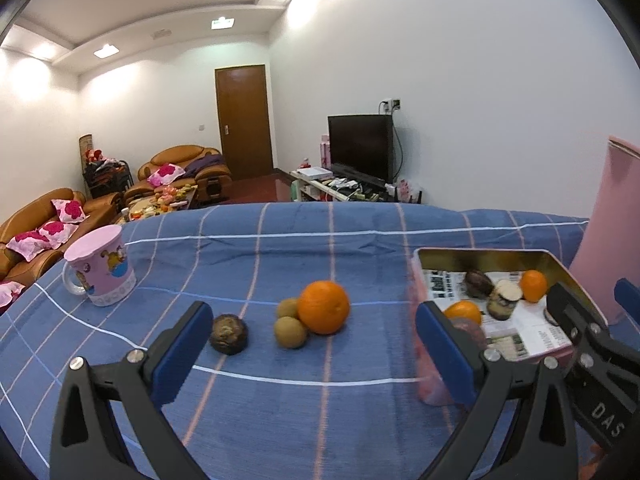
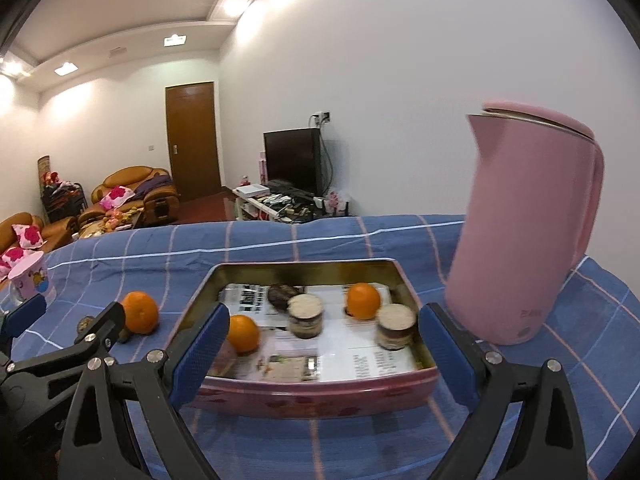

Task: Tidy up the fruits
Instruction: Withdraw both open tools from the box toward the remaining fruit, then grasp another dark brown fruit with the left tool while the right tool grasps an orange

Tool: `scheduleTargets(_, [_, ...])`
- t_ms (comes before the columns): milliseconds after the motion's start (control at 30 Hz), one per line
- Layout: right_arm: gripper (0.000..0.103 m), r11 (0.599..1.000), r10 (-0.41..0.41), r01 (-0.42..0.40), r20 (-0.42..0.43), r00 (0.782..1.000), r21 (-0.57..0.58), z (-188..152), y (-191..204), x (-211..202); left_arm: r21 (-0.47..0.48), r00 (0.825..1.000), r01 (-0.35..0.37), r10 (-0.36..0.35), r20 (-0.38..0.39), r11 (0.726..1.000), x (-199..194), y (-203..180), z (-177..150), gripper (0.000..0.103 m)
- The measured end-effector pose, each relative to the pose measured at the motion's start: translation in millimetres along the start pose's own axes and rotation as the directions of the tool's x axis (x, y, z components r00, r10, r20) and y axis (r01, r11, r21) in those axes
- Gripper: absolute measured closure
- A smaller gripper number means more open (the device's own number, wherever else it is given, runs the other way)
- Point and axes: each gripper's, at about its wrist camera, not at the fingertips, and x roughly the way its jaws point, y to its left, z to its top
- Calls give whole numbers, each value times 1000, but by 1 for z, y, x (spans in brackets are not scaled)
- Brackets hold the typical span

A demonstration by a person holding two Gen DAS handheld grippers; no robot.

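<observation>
Both claws hang with their jaws spread wide and nothing between them, above a worktop [image 1: 280, 412] draped in a blue checked cloth. The left claw [image 1: 314, 354] faces a loose cluster of fruit on the cloth: a large orange [image 1: 323, 307] touches two brownish-green kiwis [image 1: 291, 332], one behind the other, and a dark, wrinkled round fruit [image 1: 229, 334] lies apart to their left. Farther left stands a pink cartoon mug [image 1: 102, 270] with a clear handle. The right claw [image 2: 324, 350] hangs at the near edge of a pink rectangular tin [image 2: 320, 394], its floor lined with printed paper. Inside the tin lie two oranges, one near the front left corner [image 2: 244, 333] and one farther back toward the right [image 2: 363, 301], along with a dark brown fruit [image 2: 282, 295] at the back and two stubby cut pieces with pale tops [image 2: 306, 315], one mid-tin and one near the right wall. A tall pink kettle [image 2: 528, 224] stands just right of the tin, on the cloth. In the right wrist view the left claw's blue pads and black frame show at the lower left, beside the large orange outside the tin.
</observation>
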Motion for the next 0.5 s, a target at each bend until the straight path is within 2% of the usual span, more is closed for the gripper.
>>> scheduleTargets(267, [6,997,71,-71,-24,997,-13,-2,41,5,15,997,-52,53,-48,999,19,43,2,0])
scheduleTargets(400, [6,995,96,-97,-41,995,-16,-3,57,11,-28,991,-83,79,-106,996,35,80,4,0])
scheduleTargets(500, [6,993,119,-120,-56,991,-20,-4,69,15,-71,986,-68,56,-157,995,47,108,2,0])
